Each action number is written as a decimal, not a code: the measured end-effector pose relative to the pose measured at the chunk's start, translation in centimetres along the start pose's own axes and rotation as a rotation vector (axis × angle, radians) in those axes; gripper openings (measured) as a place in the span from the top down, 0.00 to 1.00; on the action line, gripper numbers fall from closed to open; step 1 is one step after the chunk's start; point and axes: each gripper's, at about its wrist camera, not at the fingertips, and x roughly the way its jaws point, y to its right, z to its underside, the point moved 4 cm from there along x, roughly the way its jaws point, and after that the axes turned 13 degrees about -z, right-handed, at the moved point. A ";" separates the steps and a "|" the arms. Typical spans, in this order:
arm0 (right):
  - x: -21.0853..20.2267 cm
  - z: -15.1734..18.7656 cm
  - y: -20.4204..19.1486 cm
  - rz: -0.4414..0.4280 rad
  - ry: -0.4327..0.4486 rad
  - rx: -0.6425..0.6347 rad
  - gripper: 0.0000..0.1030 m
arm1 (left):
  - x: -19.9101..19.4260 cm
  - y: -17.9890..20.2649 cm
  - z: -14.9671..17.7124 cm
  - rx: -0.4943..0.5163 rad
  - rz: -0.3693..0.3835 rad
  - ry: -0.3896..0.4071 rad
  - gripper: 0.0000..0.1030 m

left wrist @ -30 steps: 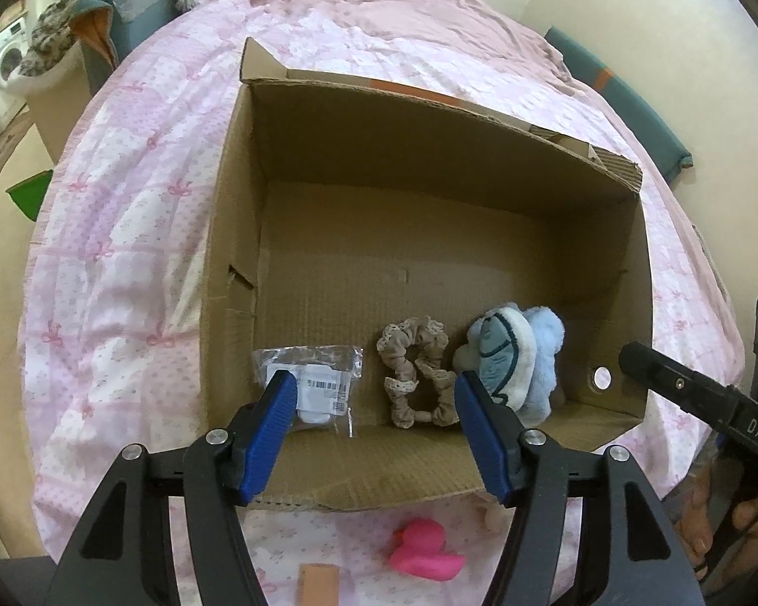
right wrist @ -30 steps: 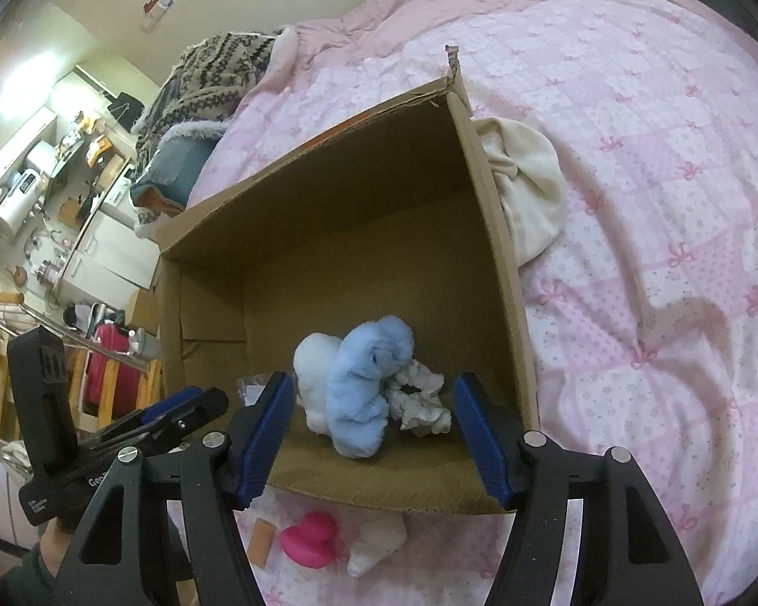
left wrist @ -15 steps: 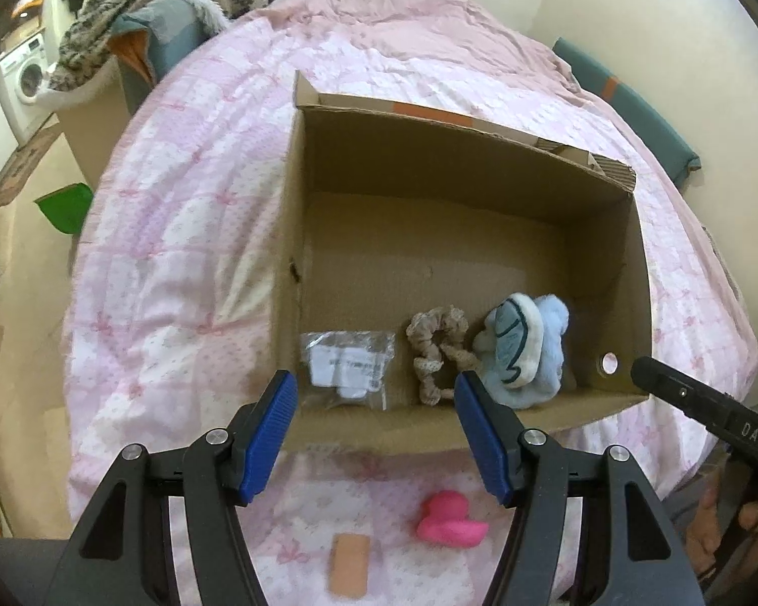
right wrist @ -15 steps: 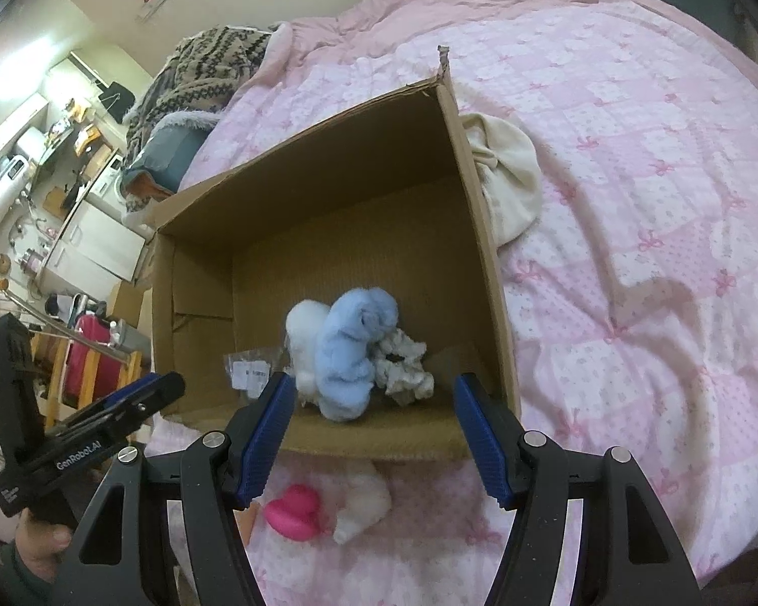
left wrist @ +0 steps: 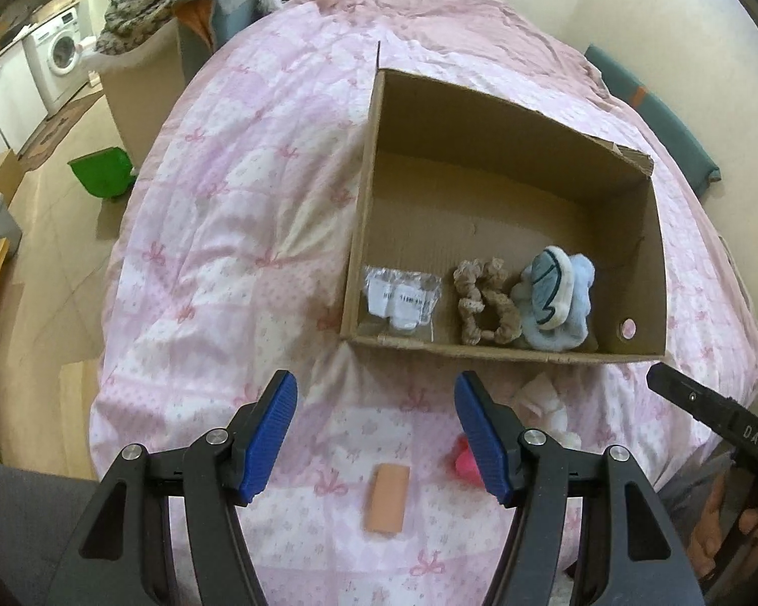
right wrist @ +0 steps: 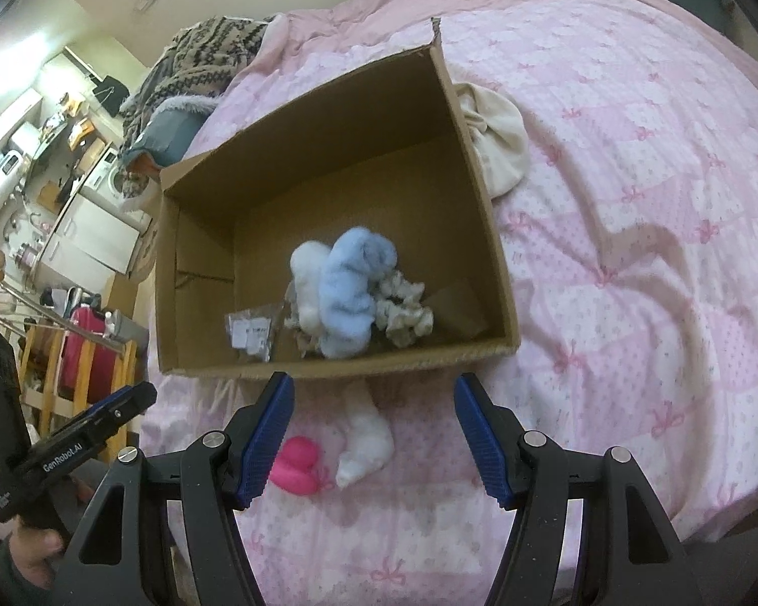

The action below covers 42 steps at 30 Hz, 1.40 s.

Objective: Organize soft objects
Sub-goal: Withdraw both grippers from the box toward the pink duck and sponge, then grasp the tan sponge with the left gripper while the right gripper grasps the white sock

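Soft objects lie partly inside the box and partly out on the pink quilt, which covers the whole bed and is printed with small bows. On the quilt stands the open cardboard box, its flaps up. A cream cloth bundle is pressed against the outside of the wall that shows on the right of my right camera.

Along the box's near wall, seen from my left camera, a blue and white plush sits toward the right, two beige scrunchies lie just beside it on its left, touching, and a clear plastic packet with a white label lies flat near the left corner. My right camera also shows a crumpled pale scrunchie on the far side of the plush.

Outside the box, just in front of its near wall, a white sock lies on the quilt, with a pink rubber duck beside it and a small peach sponge block a little apart.

My left gripper hangs over the quilt in front of the box, blue pads apart, nothing between them. My right gripper is above the sock and duck, pads likewise apart and empty.
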 end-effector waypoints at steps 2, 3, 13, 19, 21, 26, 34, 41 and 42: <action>0.0 0.7 -0.1 0.001 -0.007 -0.001 0.33 | 0.0 -0.1 0.4 -0.003 0.000 -0.013 0.40; 0.0 0.9 -0.2 0.001 -0.010 -0.001 0.33 | 0.1 -0.1 0.7 -0.006 0.007 -0.024 0.40; 0.6 2.6 -0.3 0.002 -0.051 0.013 0.33 | 3.0 0.1 3.3 0.019 -0.030 -0.179 0.40; 1.2 2.6 0.0 0.006 -0.066 0.032 0.33 | 5.8 1.6 5.4 0.057 0.012 -0.327 0.48; 1.5 2.6 0.1 0.006 -0.072 0.040 0.33 | 6.3 2.3 5.9 0.074 0.033 -0.352 0.57; 2.3 2.6 0.5 -0.004 -0.092 0.065 0.33 | 7.1 3.9 6.5 0.149 0.004 -0.357 0.63; 3.3 2.4 0.9 -0.010 -0.116 0.089 0.33 | 7.9 4.7 7.2 0.186 -0.046 -0.370 0.94; 3.5 2.3 0.7 -0.011 -0.120 0.088 0.33 | 5.2 3.1 4.7 0.100 0.011 -0.267 0.96; 3.6 2.3 0.7 -0.010 -0.120 0.090 0.33 | 4.3 2.9 4.2 0.081 0.019 -0.235 0.96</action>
